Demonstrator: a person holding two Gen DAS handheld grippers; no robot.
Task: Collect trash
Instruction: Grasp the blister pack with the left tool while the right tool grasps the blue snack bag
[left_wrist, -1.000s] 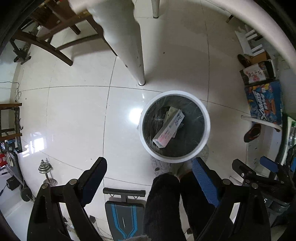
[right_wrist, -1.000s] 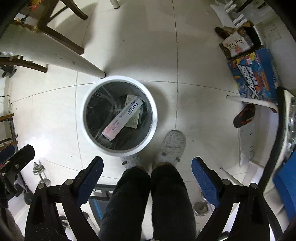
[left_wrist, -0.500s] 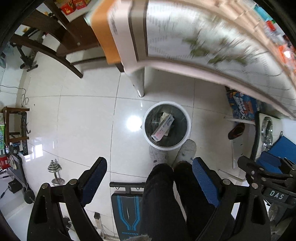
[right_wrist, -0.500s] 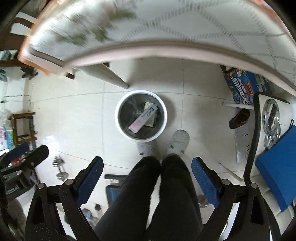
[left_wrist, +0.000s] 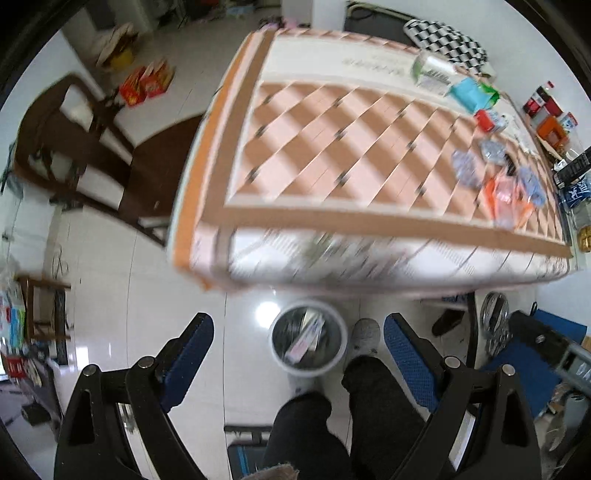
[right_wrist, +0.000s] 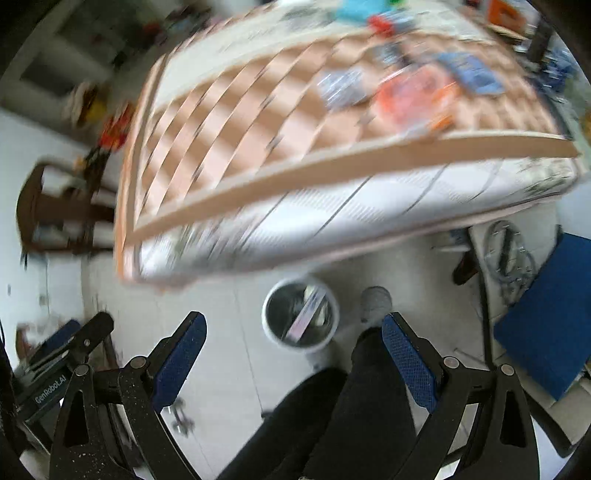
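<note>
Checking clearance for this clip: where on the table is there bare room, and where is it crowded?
The table is bare across its left and middle, from the chair-side edge inward. Crowded along the right: orange wrapper, teal packet, red packet.

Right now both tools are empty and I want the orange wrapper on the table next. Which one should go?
Probably the right tool: the orange wrapper lies toward the table's right side. The left tool is farther over.

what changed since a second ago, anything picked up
Both hand-held grippers, left and right, rose from just above the trash bin to above the table; its wrappers now show. Nothing grabbed: both stay open and empty, the box stays in the bin.
</note>
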